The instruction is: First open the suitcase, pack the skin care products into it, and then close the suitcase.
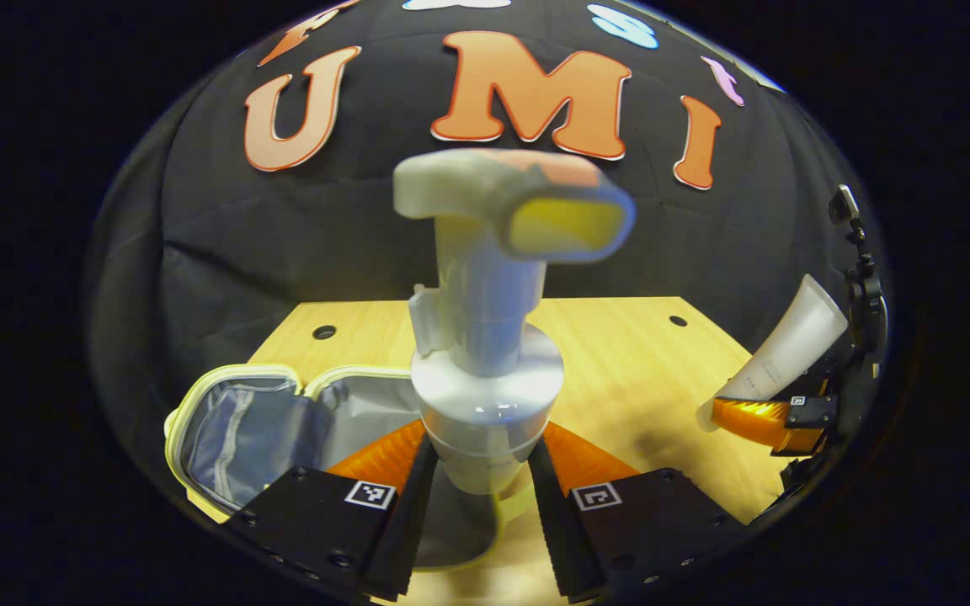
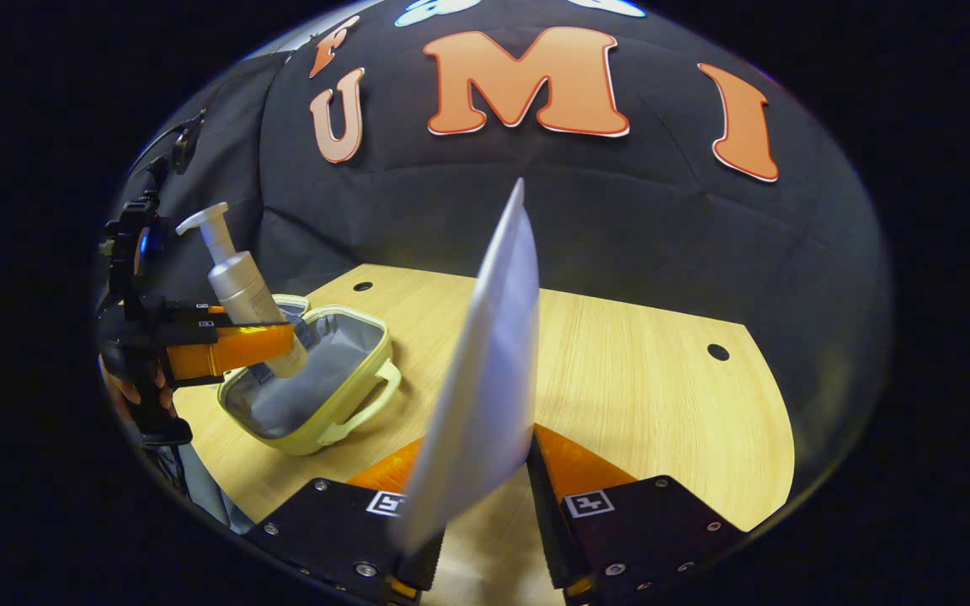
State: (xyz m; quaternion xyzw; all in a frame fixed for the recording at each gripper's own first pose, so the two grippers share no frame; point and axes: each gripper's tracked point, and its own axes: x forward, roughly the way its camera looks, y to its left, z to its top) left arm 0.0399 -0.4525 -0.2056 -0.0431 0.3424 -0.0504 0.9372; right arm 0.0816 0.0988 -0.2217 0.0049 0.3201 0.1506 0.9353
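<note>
So left tongs (image 1: 477, 497) clamp pump bottle (image 1: 485, 337) upright, right over open suitcase (image 2: 317, 379) lower left; right tongs (image 2: 481, 522) pinch tube (image 2: 485, 370), farther off.

The left claw (image 1: 481, 497) points forward and level, its two fingers closed from either side on the lower body of an upright pump bottle (image 1: 485, 337). In the right gripper view this claw sits at the far left, with part of a hand (image 2: 127, 391) wrapped around its handle below. The right claw (image 2: 485, 513) also points forward, its fingers pressed on the lower end of a tube (image 2: 485, 370) that stands upright between them. In the left gripper view it appears at the far right edge, raised above the tabletop (image 1: 620, 370).
</note>
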